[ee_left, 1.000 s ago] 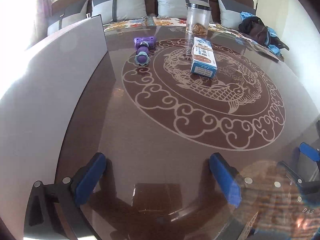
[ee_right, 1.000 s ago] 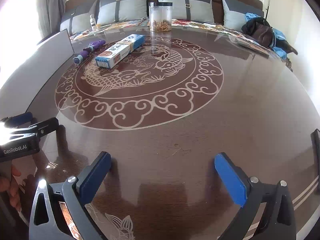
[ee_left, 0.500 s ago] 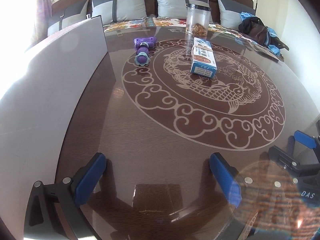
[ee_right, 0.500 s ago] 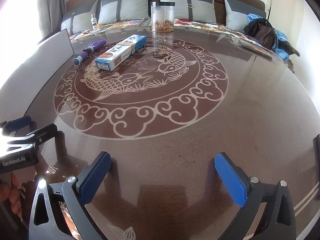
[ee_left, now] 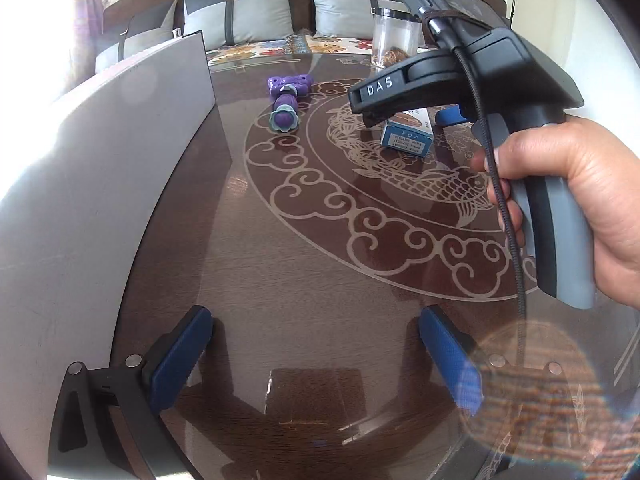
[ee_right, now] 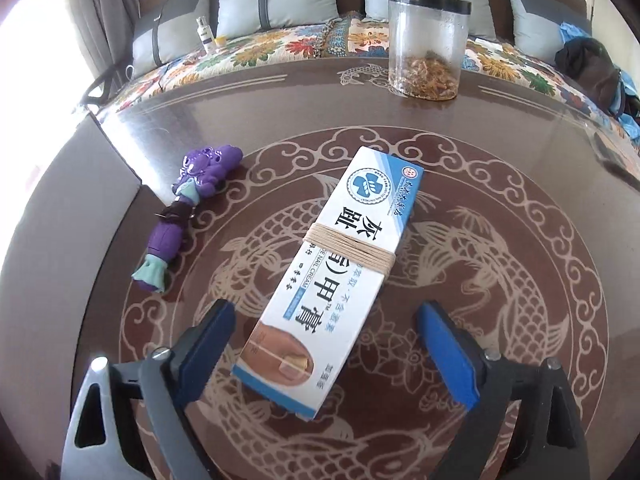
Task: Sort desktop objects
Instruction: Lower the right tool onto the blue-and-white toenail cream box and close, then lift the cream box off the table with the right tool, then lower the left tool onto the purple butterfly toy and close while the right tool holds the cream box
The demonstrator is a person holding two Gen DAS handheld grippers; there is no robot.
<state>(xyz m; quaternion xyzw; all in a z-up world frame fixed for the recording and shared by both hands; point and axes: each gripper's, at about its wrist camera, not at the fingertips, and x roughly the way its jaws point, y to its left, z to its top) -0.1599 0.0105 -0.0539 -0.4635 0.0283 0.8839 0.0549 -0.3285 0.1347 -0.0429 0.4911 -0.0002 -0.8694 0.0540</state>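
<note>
Nail-cream box (ee_right: 338, 276) is found lying flat on the glass-topped table (ee_right: 500, 360), over the carp pattern, its long axis running diagonally away from the right wrist camera. Its near end sits between the blue pads of the right gripper (ee_right: 326, 354), whose jaws are spread wide — neither pad is seen touching the carton. A band of tan string (ee_right: 352, 250) is wound around the middle of the box.

The carton is judged to be light and hollow: thin card that will dent if it is squeezed hard, with a glossy print that may slide a little on the pads and on the glass. A hold across the two long side faces is judged best, nearer the string-bound middle than the end, so that the box does not droop or pivot when it is lifted. Because it lies askew to the jaws, some twist of the wrist would be called for before closing.

Just to the left of the box a purple toy (ee_right: 188, 216) is seen, apart from it — soft-looking, irregular, and probably harder to grip squarely. A clear jar (ee_right: 426, 44) with a black lid stands upright near the far edge of the table.

The left gripper (ee_left: 316, 360) is held low over bare table near the camera, its jaws apart and nothing between them. A grey panel (ee_left: 120, 160) stands along its left side.
</note>
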